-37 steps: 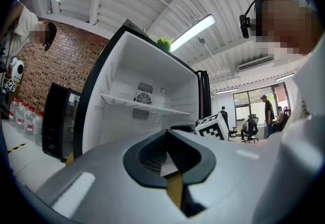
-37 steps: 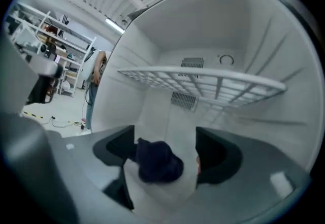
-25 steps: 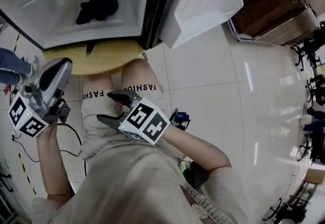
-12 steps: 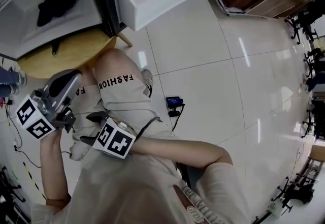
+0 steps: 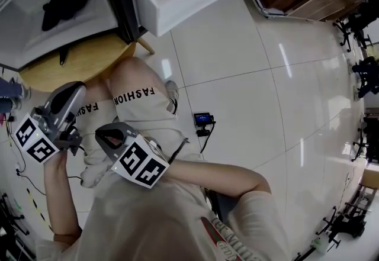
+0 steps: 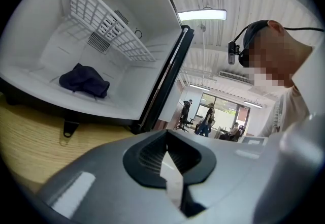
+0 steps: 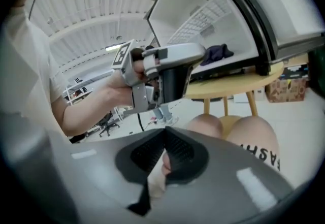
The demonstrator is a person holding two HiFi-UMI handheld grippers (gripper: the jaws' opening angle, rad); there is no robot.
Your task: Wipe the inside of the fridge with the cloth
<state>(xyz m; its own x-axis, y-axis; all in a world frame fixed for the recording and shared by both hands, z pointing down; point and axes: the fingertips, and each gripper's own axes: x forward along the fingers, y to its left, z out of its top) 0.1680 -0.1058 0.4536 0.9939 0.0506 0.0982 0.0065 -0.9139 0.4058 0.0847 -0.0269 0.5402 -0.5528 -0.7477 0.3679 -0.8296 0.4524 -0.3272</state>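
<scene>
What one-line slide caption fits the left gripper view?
Left gripper, shut and empty, faces the open fridge on a wooden table; a dark cloth lies inside, below a wire shelf.

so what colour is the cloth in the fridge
Dark navy crumpled cloth, clearest in left gripper view.

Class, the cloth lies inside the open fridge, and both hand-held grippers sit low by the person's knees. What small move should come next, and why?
Probably open the left hand-held gripper. Its jaws are shut on nothing, it already faces the fridge, and the dark cloth lies untouched inside, so the cloth must be grasped before any wiping.
</scene>
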